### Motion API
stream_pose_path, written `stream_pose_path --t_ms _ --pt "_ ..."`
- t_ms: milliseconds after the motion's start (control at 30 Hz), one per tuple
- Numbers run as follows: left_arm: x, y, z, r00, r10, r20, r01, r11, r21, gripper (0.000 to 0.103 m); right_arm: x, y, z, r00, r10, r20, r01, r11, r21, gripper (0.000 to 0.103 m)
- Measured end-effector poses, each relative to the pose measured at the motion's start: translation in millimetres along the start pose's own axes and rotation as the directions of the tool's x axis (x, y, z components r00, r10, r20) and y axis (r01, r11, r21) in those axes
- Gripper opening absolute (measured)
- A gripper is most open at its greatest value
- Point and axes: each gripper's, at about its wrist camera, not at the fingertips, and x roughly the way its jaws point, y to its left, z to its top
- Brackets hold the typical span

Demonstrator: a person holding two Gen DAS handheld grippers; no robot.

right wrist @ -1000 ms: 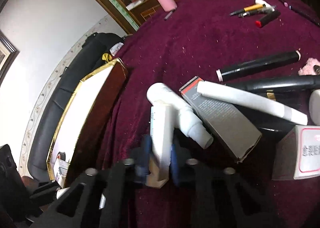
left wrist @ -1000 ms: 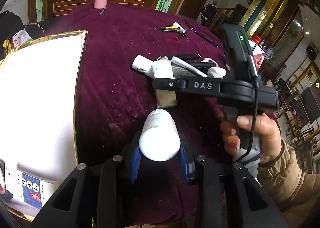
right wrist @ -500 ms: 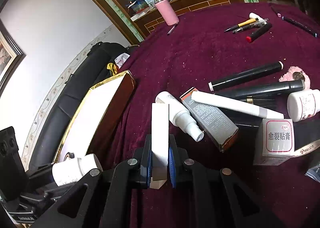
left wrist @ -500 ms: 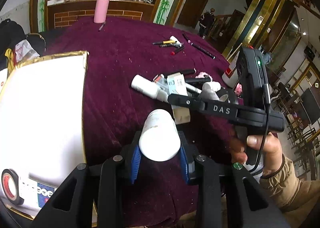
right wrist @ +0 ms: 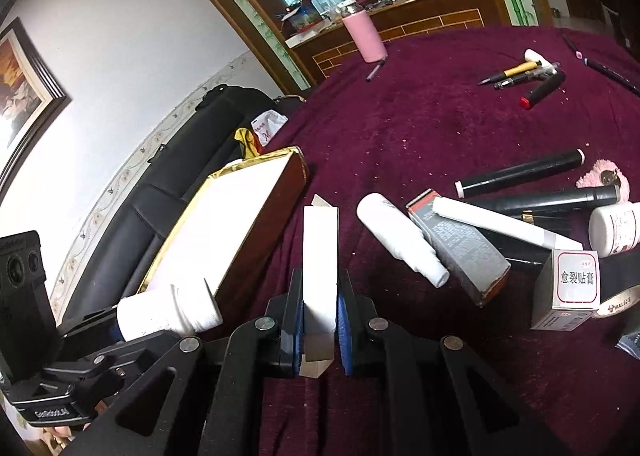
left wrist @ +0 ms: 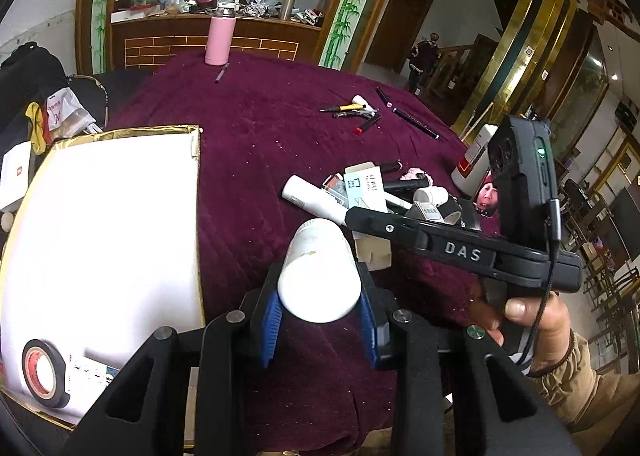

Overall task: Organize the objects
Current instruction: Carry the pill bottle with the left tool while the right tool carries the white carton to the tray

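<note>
Box [left wrist: 100,240], white inside with a gold rim, is the landmark, lying left of everything. Just right of it, the left gripper [left wrist: 320,320] clamps a white bottle [left wrist: 320,276], its long axis running along the fingers, aimed down and away. Further right, the right gripper [right wrist: 320,326] is pinched tight on a slim white carton [right wrist: 320,256], its length also along the fingers. Right again sits the pile of tubes [right wrist: 520,224]. Left hand looks nearer the box, so I'd expect the bottle in first.
</note>
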Motion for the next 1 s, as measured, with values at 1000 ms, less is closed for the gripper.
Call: stream_pose_path --t_ms 1000 --pt "-33.5 48.9 3.7 0.992 0.102 0.080 -0.092 0.989 -0.113 0.033 8.4 50.3 2.9 0.998 0.055 -0.020 -0.057 0.992 -0.109 0.015"
